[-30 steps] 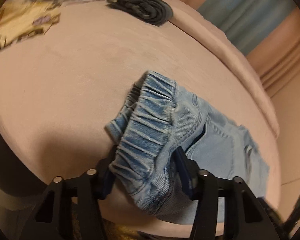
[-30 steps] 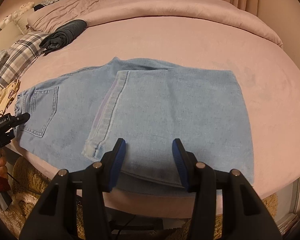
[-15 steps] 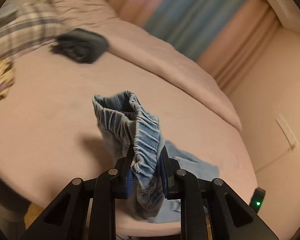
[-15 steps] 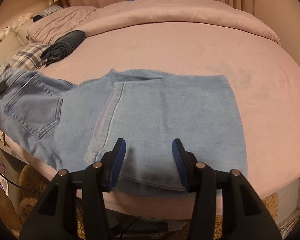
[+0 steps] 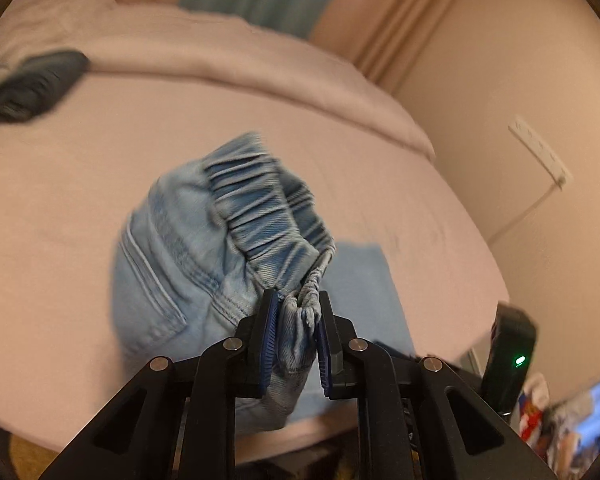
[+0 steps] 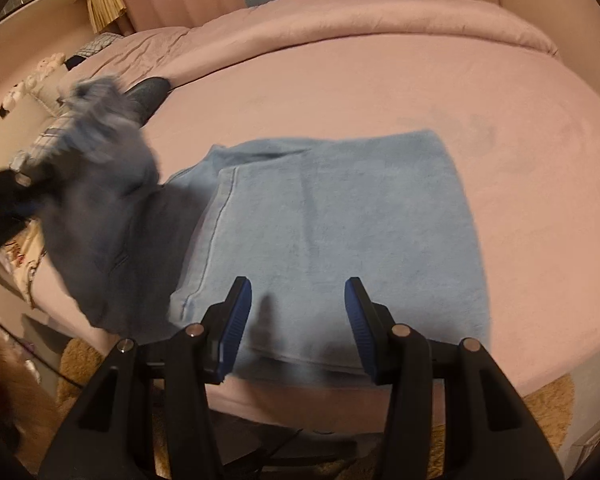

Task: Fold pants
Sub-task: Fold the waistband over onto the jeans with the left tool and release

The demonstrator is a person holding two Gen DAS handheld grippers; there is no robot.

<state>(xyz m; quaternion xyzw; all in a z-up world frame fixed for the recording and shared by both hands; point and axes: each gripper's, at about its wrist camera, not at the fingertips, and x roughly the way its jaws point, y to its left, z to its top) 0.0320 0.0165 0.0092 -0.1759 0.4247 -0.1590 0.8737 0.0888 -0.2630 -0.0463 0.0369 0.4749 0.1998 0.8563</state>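
Light blue jeans (image 6: pixel 332 220) lie partly folded on the pink bed (image 6: pixel 380 92). My left gripper (image 5: pixel 296 320) is shut on the elastic waistband (image 5: pixel 268 216) and holds the waist end lifted above the bed, over the folded legs. In the right wrist view the lifted waist end (image 6: pixel 104 200) is blurred at the left, with the left gripper (image 6: pixel 8 196) behind it. My right gripper (image 6: pixel 298 308) is open and empty, just above the near edge of the folded legs.
A dark folded garment (image 5: pixel 36 80) lies at the far left of the bed, next to plaid pillows (image 6: pixel 56 136). A rolled pink duvet (image 6: pixel 380 12) runs along the far side. The wall with a socket (image 5: pixel 540 152) stands at the right.
My left gripper closed on the waistband, lifted it off the bed and carried it to the right, toward the folded legs. My right gripper stayed open over the near edge.
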